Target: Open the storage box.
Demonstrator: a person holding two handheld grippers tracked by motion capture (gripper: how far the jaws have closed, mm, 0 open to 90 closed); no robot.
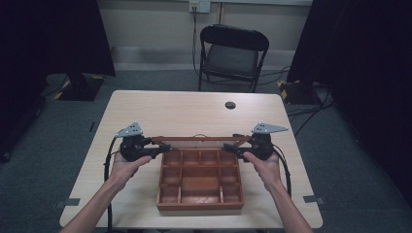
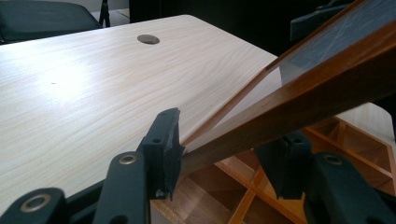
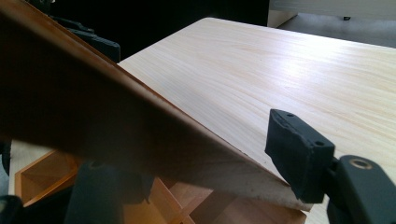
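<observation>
Wooden box (image 1: 200, 180) with compartments sits near the front edge of the table (image 1: 145, 104), its hinged glass lid (image 1: 197, 139) tilted up, part-open. Both grippers are at the lid's free edge, one per end.

Left gripper (image 1: 163, 148) — in the left gripper view the lid frame (image 2: 299, 102) runs between the jaws; the left pad (image 2: 163, 149) touches the corner, but the right pad (image 2: 285, 163) sits under and just off the wood, so I read the jaws as half-wide around the frame and not pinching it.

Right gripper (image 1: 232, 149) — in the right gripper view the frame (image 3: 116, 121) fills the gap, the right pad (image 3: 299, 151) is against the raw end of the wood and the other jaw is dark under the frame. Looks clamped narrow on the lid, though the hidden pad is hard to confirm.

Risks, as I judge them:
- Only one firm grip, near a corner; the lid could twist or slip out and slam onto the box — the glass might crack.
- The left jaws are loose, so if that hand lifts or lowers alone the frame slides off the pad.
- Uneven hand heights would rack the hinges.
- The box is light and unheld, near the table edge; pulling on the lid may drag or tip it toward the person.
- A pad creeping onto the glass instead of the wood would give a poor hold.
</observation>
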